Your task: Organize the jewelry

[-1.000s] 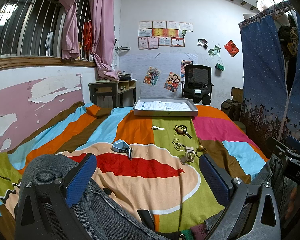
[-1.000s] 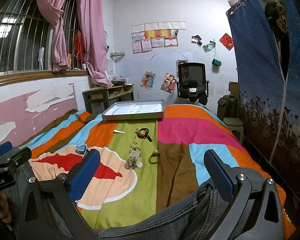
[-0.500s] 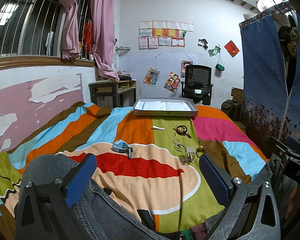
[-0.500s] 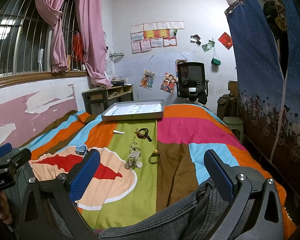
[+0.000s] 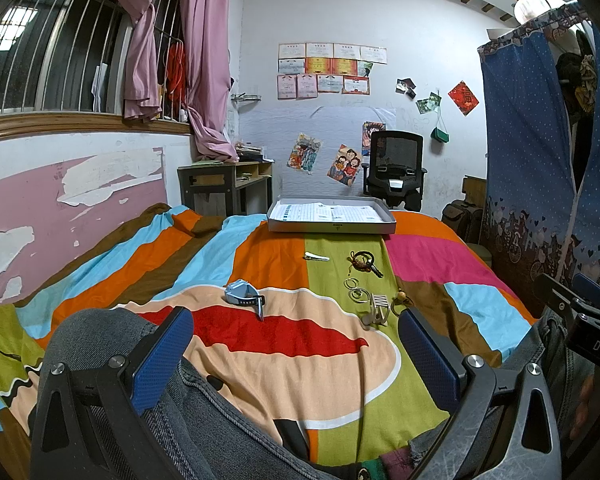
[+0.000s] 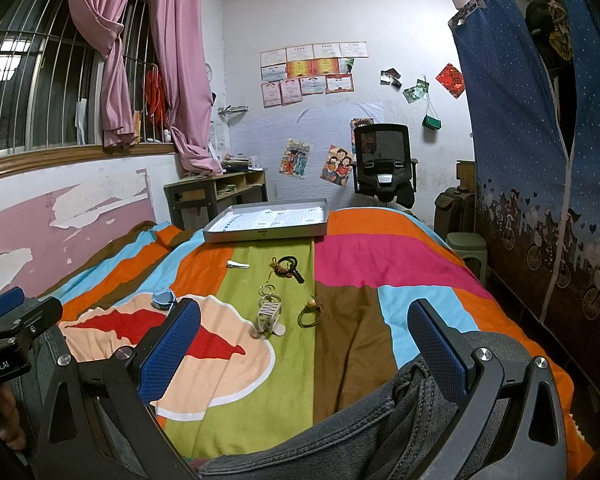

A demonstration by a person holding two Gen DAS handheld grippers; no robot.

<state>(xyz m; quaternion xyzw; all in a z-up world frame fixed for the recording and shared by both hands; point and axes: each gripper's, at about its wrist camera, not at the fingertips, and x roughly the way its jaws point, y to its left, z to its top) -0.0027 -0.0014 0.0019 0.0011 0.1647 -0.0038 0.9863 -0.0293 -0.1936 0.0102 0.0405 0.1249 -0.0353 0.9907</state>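
Jewelry (image 5: pixel 358 294): thin metal rings on striped quilt (image 5: pixel 284 336); both claws gape, empty

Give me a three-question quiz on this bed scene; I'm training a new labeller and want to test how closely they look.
1. True or false: the grey tray already holds jewelry.
2. Which item lies nearest the tray? A) blue watch B) silver hair clip C) white claw clip
3. Fill in: the left tongs and right tongs are both ___ and hold nothing.

Key:
1. False; only printed paper shows inside it, and the pieces lie on the striped blanket.
2. B
3. open
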